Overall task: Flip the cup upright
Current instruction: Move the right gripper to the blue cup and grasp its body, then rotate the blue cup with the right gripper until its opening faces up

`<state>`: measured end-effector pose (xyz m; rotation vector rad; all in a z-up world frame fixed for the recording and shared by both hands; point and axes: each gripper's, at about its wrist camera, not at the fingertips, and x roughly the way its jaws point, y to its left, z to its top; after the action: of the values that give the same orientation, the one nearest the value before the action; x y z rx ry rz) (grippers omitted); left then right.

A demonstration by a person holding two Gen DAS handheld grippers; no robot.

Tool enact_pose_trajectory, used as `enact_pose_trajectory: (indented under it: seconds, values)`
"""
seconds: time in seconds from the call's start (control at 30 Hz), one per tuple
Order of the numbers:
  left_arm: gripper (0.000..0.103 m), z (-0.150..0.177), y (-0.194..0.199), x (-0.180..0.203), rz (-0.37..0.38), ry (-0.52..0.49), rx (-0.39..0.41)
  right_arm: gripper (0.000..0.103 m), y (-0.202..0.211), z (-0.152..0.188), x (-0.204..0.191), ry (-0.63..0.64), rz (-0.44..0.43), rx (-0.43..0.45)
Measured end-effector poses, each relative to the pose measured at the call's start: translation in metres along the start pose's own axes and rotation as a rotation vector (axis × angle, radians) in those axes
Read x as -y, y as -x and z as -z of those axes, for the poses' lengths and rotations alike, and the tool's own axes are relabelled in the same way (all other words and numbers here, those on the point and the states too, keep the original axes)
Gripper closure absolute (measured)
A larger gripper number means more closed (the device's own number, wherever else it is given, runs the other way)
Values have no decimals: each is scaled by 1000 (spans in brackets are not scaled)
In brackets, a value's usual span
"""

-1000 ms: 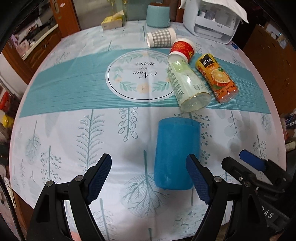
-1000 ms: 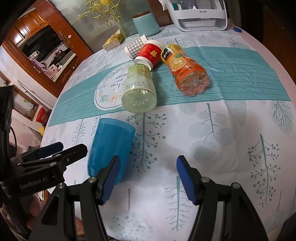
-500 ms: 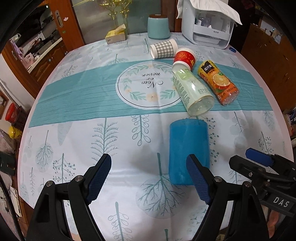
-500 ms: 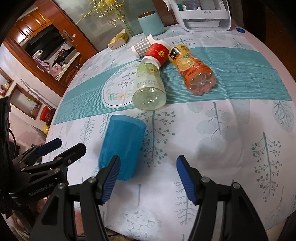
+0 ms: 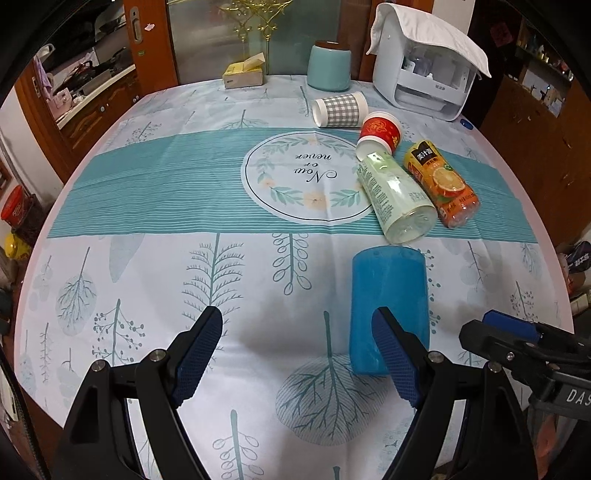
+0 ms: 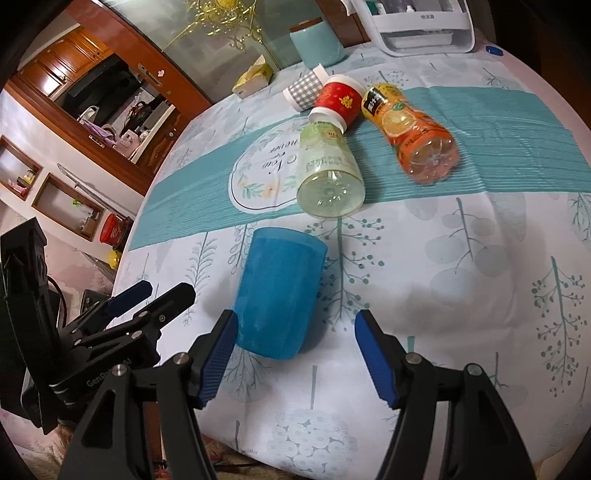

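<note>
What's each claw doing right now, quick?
Left claw: open, holding nothing.
Right claw: open, holding nothing; the blue cup lies untouched.

Left wrist view: raised above the near table edge, facing forward and down across the tablecloth (image 5: pixel 155 192); right gripper (image 5: pixel 509 332) at its lower right.
Right wrist view: raised, angled leftward across the same table; left gripper (image 6: pixel 147 299) at its lower left.
Shared: blue cup (image 5: pixel 388 295) (image 6: pixel 280 291) close ahead, bottles, paper cups and white appliance (image 5: pixel 424 66) (image 6: pixel 417 22) at the far side.
</note>
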<state>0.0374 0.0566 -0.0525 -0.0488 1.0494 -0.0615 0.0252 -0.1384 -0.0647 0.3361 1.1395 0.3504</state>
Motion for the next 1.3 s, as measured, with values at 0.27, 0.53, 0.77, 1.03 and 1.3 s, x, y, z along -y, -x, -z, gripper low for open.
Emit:
enact_pose_trajectory:
  seconds: [0.27,0.53,0.77,1.03,1.3]
  values:
    - [21,-1,-13,-8,12,0,-11,36,-14,-4,-3,-9,-21,-31]
    - [21,-3,-31,-21,29,26,-46,33,-26,-10,-6,-10,-31,-43]
    - [21,-3,-43,-28,34,37,-69,31,-38,-17,-2,-35,-49,-64]
    - [21,-5,-52,-37,39,66,-91,31,-59,-26,6,-79,-81,-122]
    - [21,-8,-59,-41,44,62,-105,31,-82,-38,19,-162,-168,-210]
